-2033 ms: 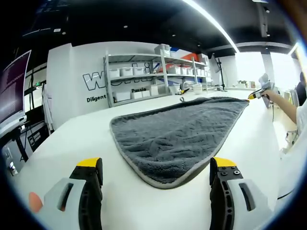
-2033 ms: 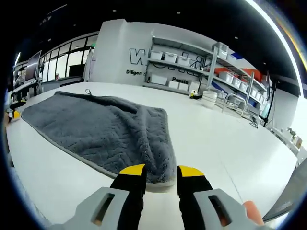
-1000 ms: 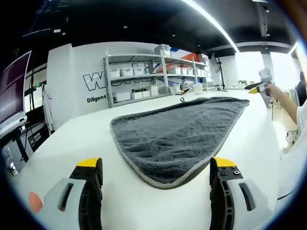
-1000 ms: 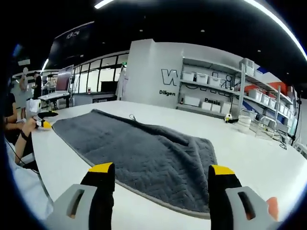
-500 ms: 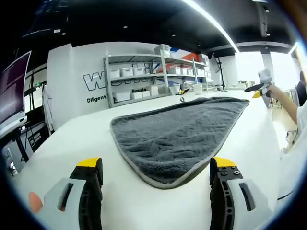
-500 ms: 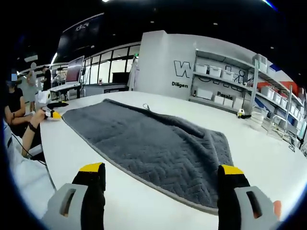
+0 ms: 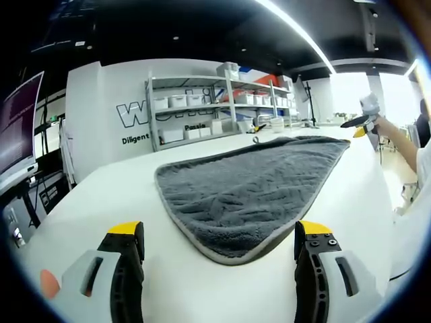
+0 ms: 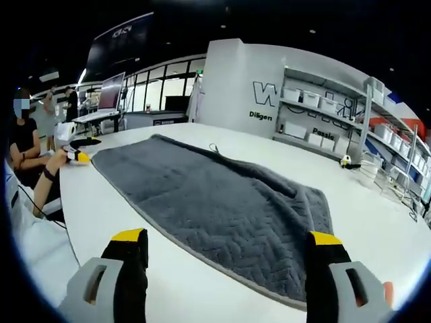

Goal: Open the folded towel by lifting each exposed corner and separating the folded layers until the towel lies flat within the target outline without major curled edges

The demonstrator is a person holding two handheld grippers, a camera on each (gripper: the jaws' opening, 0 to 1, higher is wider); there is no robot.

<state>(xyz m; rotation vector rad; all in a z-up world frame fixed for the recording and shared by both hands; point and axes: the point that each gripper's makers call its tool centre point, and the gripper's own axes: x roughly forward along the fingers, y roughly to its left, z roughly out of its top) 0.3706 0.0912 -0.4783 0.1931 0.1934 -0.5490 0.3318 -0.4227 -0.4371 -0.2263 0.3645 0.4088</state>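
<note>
The grey towel [image 7: 252, 185] is lying spread on the white tabletop [image 7: 114, 195], between the two hand-held grippers. The left hand-held gripper [image 7: 219, 245] is hovering just short of the towel's near rounded corner, jaws wide apart and gripping nothing. The right hand-held gripper [image 8: 227, 252] is hanging over the opposite end, its jaws likewise spread wide and empty.

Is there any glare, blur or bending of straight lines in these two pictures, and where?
Left gripper view: the ceiling light strip curves from fisheye distortion, and the window area at the right is blown out. The towel weave stays sharp. Right gripper view: the white table edge bows, the shelving leans, and the towel is evenly lit with little shadow.
</note>
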